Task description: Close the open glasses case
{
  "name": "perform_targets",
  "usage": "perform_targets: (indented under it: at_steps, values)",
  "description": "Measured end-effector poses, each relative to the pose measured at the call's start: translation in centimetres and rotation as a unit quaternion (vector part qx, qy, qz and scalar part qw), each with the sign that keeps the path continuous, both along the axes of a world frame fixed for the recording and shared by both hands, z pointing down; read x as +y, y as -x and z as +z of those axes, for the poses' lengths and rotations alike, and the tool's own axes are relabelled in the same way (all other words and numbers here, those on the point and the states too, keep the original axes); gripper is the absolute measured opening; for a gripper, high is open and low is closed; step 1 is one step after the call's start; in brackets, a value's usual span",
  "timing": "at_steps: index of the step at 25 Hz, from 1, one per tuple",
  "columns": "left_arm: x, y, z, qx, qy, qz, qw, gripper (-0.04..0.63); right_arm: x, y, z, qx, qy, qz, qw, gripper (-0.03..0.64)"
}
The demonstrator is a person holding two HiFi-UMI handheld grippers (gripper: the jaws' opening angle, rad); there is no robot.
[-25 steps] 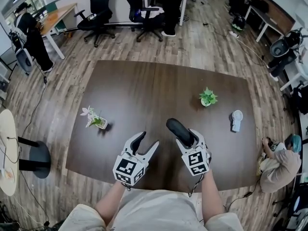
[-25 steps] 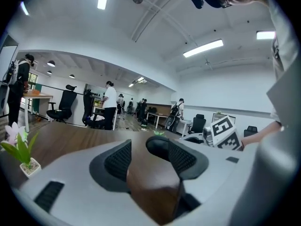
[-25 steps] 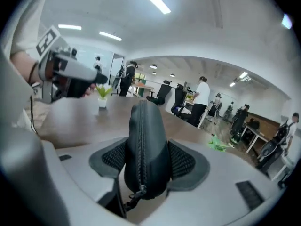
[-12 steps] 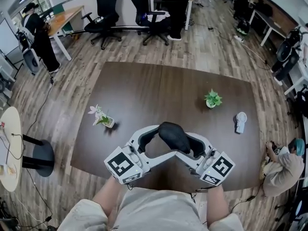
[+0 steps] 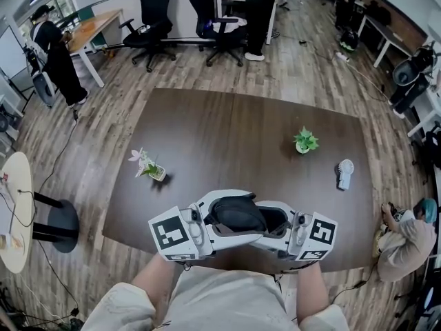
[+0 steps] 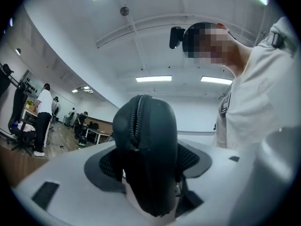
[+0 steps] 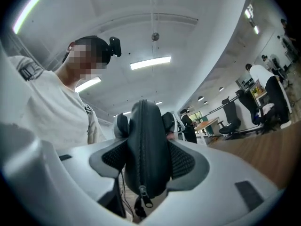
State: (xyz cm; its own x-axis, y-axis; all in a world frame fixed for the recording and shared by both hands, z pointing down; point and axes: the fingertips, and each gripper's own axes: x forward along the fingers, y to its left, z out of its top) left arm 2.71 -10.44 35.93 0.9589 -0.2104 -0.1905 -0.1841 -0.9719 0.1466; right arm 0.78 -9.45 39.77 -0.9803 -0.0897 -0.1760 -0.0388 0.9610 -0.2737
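While right tongs (image 7: 145, 161) clamp it, glasses case (image 5: 238, 216) hangs — above table (image 5: 227, 133).

Bright, even light comes from long white ceiling light strips (image 6: 155, 79), which glare a little in the 2 gripper views. The head view bends strongly at its edges; the dark brown wooden table (image 5: 207, 136) carries only soft shadows. The black zipped glasses case (image 6: 148, 159), near the lens, looks slightly blurred.
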Motion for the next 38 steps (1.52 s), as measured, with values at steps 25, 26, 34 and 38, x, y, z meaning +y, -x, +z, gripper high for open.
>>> perform_targets:
  at_steps: [25,26,34,38]
  values:
    - [-1.2,2.2,-2.4,0.036,-0.032,-0.005,0.9988,0.281,-0.7,-3.3,2.6,-0.09,0.129,-0.007,0.988,0.127]
    - [-1.2,2.3,-2.4,0.036,-0.033,-0.007,0.9988,0.281,-0.7,-3.2,2.7,-0.09,0.131,-0.008,0.987,0.092]
    - [-1.0,2.8,-2.6,0.052,-0.027,-0.007,0.9982,0.281,-0.2,-3.2,2.8,-0.105,0.148,-0.032,0.983,0.038]
    - [-1.0,2.7,-2.6,0.056,-0.028,-0.005,0.998,0.281,-0.1,-3.2,3.0,-0.115,0.158,-0.048,0.98,0.04]
